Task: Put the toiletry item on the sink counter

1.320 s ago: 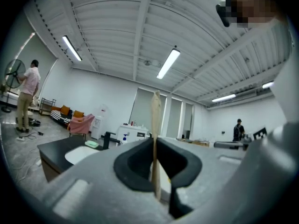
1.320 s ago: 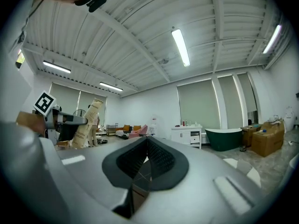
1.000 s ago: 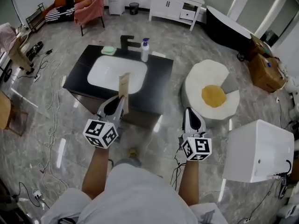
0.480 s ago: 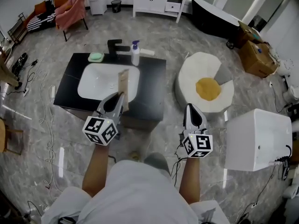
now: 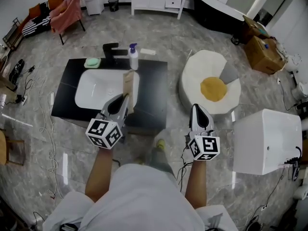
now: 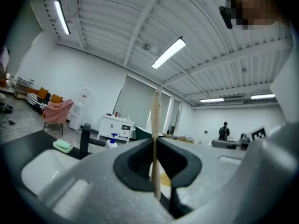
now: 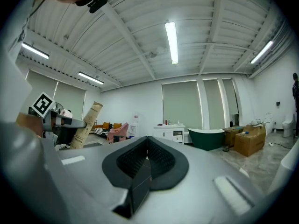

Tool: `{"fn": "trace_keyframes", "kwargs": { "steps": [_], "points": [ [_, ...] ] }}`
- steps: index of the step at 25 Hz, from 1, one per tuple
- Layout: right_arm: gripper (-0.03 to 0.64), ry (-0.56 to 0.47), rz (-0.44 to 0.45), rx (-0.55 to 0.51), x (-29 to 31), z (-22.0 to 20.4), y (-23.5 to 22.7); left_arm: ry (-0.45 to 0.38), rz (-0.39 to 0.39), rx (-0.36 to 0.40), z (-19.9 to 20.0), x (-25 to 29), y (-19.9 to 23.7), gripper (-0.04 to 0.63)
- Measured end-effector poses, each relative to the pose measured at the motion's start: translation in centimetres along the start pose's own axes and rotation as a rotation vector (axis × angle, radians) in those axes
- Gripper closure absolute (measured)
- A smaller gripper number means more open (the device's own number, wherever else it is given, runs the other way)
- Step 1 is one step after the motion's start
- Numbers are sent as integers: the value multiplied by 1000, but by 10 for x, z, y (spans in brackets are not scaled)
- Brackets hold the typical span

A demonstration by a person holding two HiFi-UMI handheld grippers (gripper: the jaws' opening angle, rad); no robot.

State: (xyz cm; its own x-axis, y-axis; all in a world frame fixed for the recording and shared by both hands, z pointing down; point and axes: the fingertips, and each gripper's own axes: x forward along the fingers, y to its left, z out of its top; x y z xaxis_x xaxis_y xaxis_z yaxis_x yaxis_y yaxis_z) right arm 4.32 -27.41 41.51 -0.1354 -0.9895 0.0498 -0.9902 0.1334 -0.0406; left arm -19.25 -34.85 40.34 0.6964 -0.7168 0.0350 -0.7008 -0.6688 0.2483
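A flat tan toothbrush box (image 5: 128,88) stands upright between the jaws of my left gripper (image 5: 126,101), which is shut on its lower end. In the left gripper view the box (image 6: 155,125) shows edge-on, pinched by the dark pads. It hangs over the near edge of the black sink counter (image 5: 155,88), beside the white basin (image 5: 98,88). My right gripper (image 5: 196,109) is level off the counter's right corner, jaws shut with nothing in them (image 7: 146,146). From the right gripper view the box (image 7: 87,125) leans at the left.
At the counter's back stand a black faucet (image 5: 111,50), a pump bottle (image 5: 133,57) and a green soap (image 5: 92,62). An egg-shaped pouf (image 5: 211,88) lies to the right, a white cabinet (image 5: 267,141) nearer right. Cables (image 5: 48,143) trail over the floor at left.
The person has walked toward the counter, which now sits lower and closer in the head view. Both grippers came forward with them; the box stays gripped on the left.
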Motion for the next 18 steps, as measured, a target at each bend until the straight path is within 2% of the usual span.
{"fn": "trace_keyframes", "kwargs": {
  "steps": [13,18],
  "points": [
    [614,-13,77,9,88,10,-80,39,51,18,-4,108,3,578],
    [614,-8,115,23,119,6,-105,69,108,25,-17,145,11,578]
  ]
}}
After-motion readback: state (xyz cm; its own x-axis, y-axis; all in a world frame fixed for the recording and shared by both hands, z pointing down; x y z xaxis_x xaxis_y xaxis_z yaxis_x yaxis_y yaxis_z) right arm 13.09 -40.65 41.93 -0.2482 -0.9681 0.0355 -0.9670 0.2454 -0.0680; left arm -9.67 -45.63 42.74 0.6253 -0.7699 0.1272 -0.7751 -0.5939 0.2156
